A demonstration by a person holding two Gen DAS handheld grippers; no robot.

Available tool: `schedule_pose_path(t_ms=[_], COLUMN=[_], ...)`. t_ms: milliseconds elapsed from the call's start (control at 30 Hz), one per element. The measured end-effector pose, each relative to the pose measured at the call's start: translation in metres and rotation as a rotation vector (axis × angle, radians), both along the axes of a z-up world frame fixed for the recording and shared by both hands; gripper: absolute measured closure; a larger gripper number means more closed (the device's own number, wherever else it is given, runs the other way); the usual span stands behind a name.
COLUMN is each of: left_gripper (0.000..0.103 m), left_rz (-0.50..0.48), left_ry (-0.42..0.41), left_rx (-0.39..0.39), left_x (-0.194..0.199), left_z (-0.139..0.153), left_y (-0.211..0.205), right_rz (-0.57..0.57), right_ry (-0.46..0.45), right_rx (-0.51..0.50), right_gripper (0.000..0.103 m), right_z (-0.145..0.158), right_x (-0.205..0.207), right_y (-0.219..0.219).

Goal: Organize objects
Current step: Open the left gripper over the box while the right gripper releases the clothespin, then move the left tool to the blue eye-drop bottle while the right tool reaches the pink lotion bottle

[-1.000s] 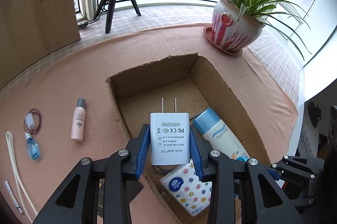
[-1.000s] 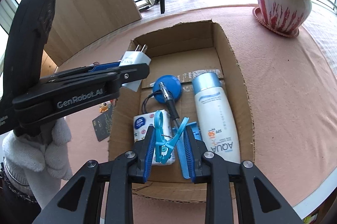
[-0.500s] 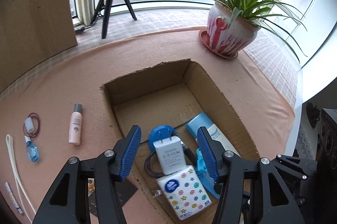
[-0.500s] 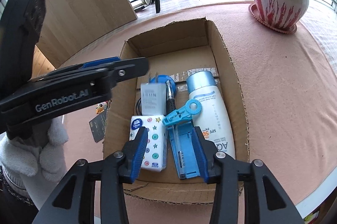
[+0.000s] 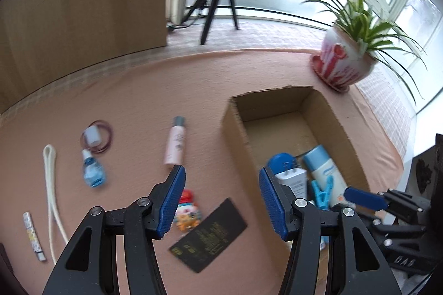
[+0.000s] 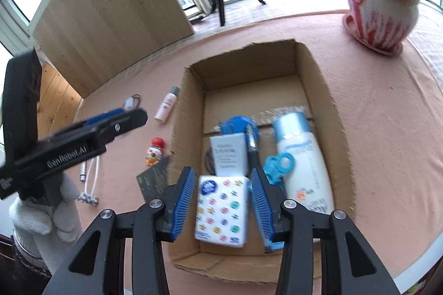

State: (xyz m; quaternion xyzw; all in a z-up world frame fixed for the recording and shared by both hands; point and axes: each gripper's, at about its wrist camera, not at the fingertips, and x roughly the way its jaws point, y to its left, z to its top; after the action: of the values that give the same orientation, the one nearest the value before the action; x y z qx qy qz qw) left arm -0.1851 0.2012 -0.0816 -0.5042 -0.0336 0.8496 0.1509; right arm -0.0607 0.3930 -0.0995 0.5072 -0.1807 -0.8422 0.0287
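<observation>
Cardboard box point(image 6: 324, 90) sits open on the pink cloth-covered table point(image 6: 387, 112), and several items already lie inside it. Against its right wall rests a white sunscreen bottle point(image 6: 301, 156) with a pale blue cap. Just left of that lies a white charger point(image 6: 228, 153), partly on top of a round blue object point(image 6: 235, 123) with a dark cable beside it. A light blue clip point(image 6: 277, 162) lies between the charger and the bottle, touching the bottle's side. At the near end of the box lies a tissue pack point(image 6: 221, 209) printed with coloured dots and stars.

The right gripper point(image 6: 221, 205) hovers over that near end with its blue-padded jaws spread wide on either side of the tissue pack, holding nothing. The left gripper point(image 5: 220, 199) is likewise spread wide and empty, hanging above the table just left of the box's wall; a gloved hand point(image 6: 44, 212) grips its handle in the right wrist view.

Outside the box, to its left, loose items lie on the cloth: a pink bottle point(image 5: 175, 142) with a grey cap lying flat, a small clear blue bottle point(image 5: 93, 170), a dark red hair band point(image 5: 106, 140) around a small white cap, a looped white cord point(image 5: 51, 184), and a thin patterned stick point(image 5: 33, 235). Nearer the left gripper lies a small figurine point(image 5: 187, 212), blurred, perhaps a cartoon toy, beside a black card point(image 5: 209, 234) with gold print. A potted plant point(image 6: 379, 9) stands beyond the box's far right corner.
</observation>
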Motion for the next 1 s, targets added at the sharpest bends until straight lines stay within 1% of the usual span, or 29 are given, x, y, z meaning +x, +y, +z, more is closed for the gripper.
schedule_pose_path(t_ms=[233, 467, 600, 733, 900, 1000], left_gripper=[0.044, 0.044, 0.044, 0.044, 0.044, 0.044], left_rz=[0.117, 0.210, 0.259, 0.279, 0.298, 0.302], left_ry=[-0.045, -0.094, -0.127, -0.151, -0.180, -0.186], left_rx=[-0.011, -0.007, 0.014, 0.022, 0.031, 0.021], left_x=[-0.001, -0.008, -0.018, -0.031, -0.049, -0.055], left_z=[-0.017, -0.037, -0.048, -0.058, -0.072, -0.078], left_y=[-0.065, -0.115, -0.136, -0.148, -0.151, -0.150], right_rz=[0.057, 0.106, 0.105, 0.114, 0.110, 0.105], right_ry=[0.040, 0.051, 0.027, -0.014, -0.077, -0.111], right_rx=[-0.007, -0.025, -0.062, -0.078, -0.059, -0.020], right_gripper=[0.063, 0.063, 0.063, 0.063, 0.063, 0.064], right_z=[0.016, 0.024, 0.016, 0.003, -0.017, -0.031], right_x=[-0.029, -0.069, -0.092, -0.113, -0.139, -0.154], right_y=[-0.032, -0.067, -0.080, -0.094, -0.108, -0.117])
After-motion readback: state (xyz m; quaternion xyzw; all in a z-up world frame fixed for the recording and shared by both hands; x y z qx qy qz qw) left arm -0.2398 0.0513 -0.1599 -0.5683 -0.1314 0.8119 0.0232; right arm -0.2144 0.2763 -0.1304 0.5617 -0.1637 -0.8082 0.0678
